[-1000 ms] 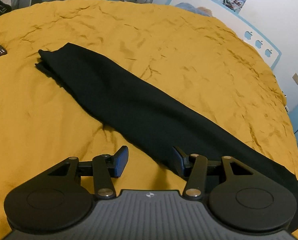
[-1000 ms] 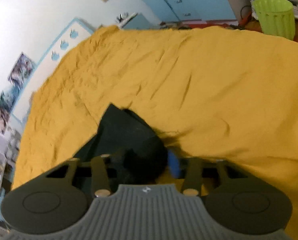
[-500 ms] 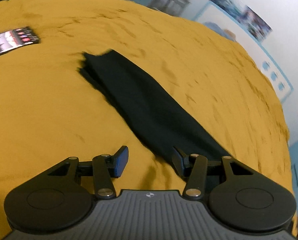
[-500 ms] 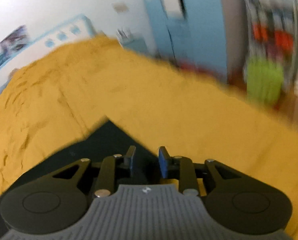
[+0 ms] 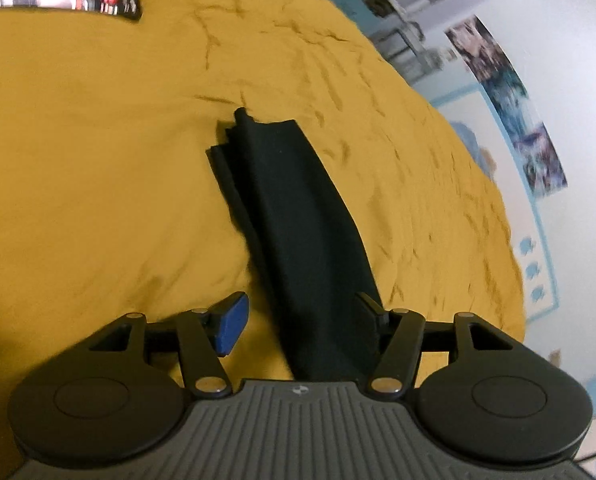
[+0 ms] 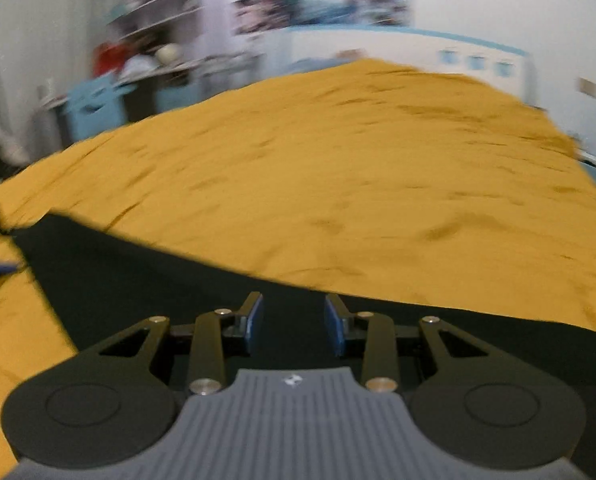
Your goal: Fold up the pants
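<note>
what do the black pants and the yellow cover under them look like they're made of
Black pants: a soft woven or knit fabric, matte, with no sheen; it lies limp in flat folded layers. Yellow cover: thin matte cloth, probably a cotton-like bedsheet, judging by its many fine creases. Exact fibres cannot be told.

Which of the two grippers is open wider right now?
The left gripper: its fingers stand far apart, straddling the black pants. The right gripper is open too, but with a narrower gap, above the pants.
</note>
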{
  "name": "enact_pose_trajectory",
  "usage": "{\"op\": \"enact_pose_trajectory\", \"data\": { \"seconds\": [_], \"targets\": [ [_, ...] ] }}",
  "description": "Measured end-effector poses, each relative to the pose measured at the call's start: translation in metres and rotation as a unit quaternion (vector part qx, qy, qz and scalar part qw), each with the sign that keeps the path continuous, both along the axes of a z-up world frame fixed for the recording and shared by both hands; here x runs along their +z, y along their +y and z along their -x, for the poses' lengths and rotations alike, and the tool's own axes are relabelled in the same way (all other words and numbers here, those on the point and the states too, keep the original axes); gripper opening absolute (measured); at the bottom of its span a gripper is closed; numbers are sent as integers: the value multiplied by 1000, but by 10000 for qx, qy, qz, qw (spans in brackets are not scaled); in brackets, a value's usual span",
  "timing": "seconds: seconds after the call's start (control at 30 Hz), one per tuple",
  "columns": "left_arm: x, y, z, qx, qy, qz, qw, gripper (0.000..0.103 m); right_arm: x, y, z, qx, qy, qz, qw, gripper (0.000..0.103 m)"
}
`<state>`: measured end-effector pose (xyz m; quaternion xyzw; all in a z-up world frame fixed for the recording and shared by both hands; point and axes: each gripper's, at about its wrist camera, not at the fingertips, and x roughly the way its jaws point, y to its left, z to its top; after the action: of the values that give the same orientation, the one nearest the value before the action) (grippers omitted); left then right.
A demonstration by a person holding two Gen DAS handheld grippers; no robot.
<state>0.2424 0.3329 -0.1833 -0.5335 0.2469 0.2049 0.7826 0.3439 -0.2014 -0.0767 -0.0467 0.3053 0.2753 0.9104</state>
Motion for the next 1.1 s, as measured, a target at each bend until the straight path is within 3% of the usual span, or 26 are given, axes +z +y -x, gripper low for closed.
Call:
{"op": "enact_pose_trajectory", "data": {
  "seconds": [0.2, 0.3, 0.33, 0.4, 0.53, 0.63, 0.7, 0.77, 0.8, 0.87, 0.97, 1.1],
  "targets": [
    [-13, 10, -22, 156, -56, -30, 9999, 69, -38, 69, 2, 561, 200, -151, 9981, 31],
    [-19, 11, -26, 214, -141, -51, 9997, 69, -83, 91, 13, 769, 440, 219, 9958, 31],
    [-20, 12, -27, 265, -177, -28, 9995, 69, -94, 94, 20, 773, 300, 312, 9961, 31],
    [-22, 12, -24, 401, -264, 36, 9988, 69, -98, 97, 28, 787, 116, 419, 9959, 31],
    [-23, 7, -25, 630, -309, -61, 9975, 67, -99, 88, 20, 728, 356, 151, 9966, 32],
    [-23, 7, -27, 744, -227, -113, 9969, 48, -100, 86, 24, 721, 357, 116, 9967, 32],
    [-29, 10, -23, 928, -332, 44, 9951, 31, -96, 84, 21, 721, 358, 112, 9967, 32],
    [-32, 11, -20, 1057, -403, 149, 9935, 22, -95, 83, 20, 721, 377, 90, 9966, 32],
    [-32, 12, -19, 1100, -432, 178, 9928, 11, -95, 82, 20, 723, 383, 79, 9966, 32],
    [-32, 12, -17, 1148, -436, 163, 9923, 6, -96, 82, 20, 725, 388, 71, 9966, 32],
    [-26, 8, -15, 1228, -481, 83, 9912, 5, -96, 82, 20, 724, 392, 71, 9966, 32],
    [0, -6, -23, 1016, -672, -498, 9913, 5, -94, 81, 18, 700, 452, 24, 9965, 33]
  ]
}}
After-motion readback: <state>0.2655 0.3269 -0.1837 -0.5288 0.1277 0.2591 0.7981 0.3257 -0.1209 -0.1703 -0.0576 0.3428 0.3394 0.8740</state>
